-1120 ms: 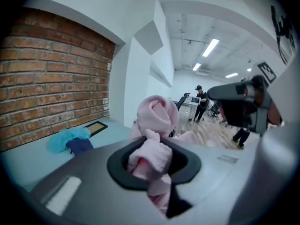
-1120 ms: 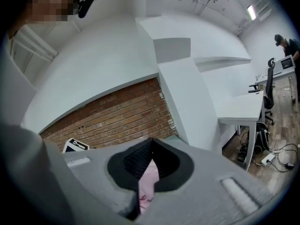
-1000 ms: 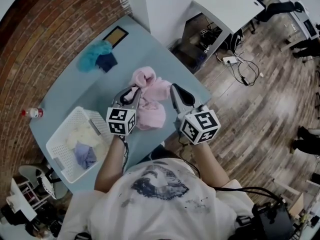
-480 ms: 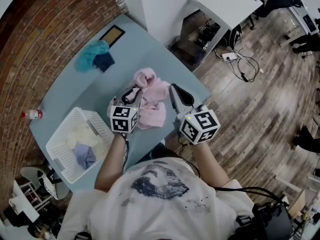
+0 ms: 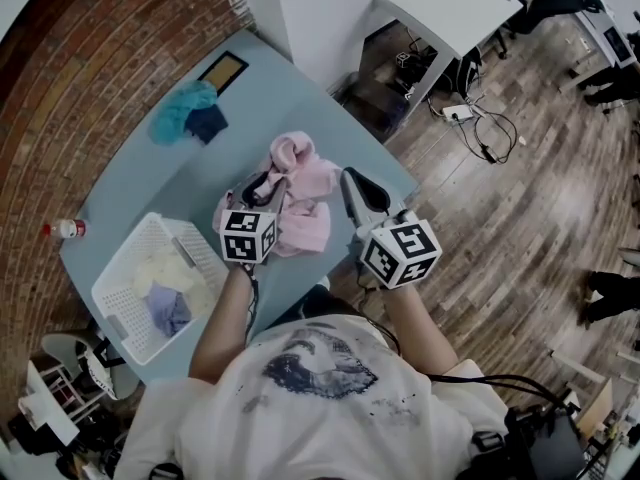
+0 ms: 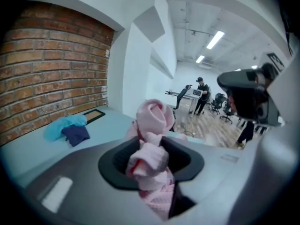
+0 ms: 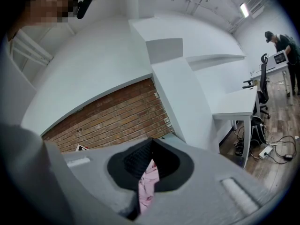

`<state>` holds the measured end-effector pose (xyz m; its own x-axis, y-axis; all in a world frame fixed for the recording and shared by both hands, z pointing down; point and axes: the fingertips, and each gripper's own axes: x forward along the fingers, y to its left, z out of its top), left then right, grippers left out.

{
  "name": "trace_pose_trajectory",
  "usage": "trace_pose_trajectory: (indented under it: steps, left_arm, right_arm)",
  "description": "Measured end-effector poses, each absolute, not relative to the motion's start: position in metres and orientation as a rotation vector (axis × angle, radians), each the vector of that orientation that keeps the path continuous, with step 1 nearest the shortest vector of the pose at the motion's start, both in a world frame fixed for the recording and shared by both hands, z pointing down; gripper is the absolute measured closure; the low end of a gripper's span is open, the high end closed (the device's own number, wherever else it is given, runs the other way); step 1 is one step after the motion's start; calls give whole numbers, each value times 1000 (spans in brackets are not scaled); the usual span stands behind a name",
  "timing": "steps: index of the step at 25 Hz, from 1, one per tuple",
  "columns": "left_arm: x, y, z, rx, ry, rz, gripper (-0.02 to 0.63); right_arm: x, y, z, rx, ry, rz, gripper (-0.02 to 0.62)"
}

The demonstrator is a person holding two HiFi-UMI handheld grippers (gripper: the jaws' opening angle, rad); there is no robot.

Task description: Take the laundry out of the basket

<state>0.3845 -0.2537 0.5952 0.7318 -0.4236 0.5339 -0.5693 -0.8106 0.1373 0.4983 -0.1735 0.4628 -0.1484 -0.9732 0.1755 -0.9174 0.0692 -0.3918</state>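
1. The step in hand looks like setting down the pink garment (image 5: 312, 230) on the blue table (image 5: 150, 183), well apart from the white basket (image 5: 118, 260).
2. The left gripper (image 6: 151, 161) has just been opening its jaws. A bunch of the pink cloth sits between them, but the pads stand off it, so I judge this a release.
3. The right gripper (image 7: 150, 146) has its jaws together at the garment's right edge. Pink shows below the tips, possibly a nipped fold.
4. 2 pieces lie in the basket: a cream cloth (image 5: 165, 268) and a lavender cloth (image 5: 170, 310).
5. Next, the left gripper should lift clear without dragging cloth, then go to the basket.
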Motion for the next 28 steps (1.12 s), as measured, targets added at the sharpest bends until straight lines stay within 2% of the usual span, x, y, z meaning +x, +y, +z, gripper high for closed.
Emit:
trace_pose_trajectory:
  steps: [15, 28]
  left_arm:
    - [376, -249, 546, 2706, -809, 567, 488]
    - [318, -240, 466, 2759, -929, 354, 488]
  right_arm:
    - [485, -166, 442, -1943, 2212, -570, 598]
    - [423, -174, 409, -1843, 2329, -486, 598]
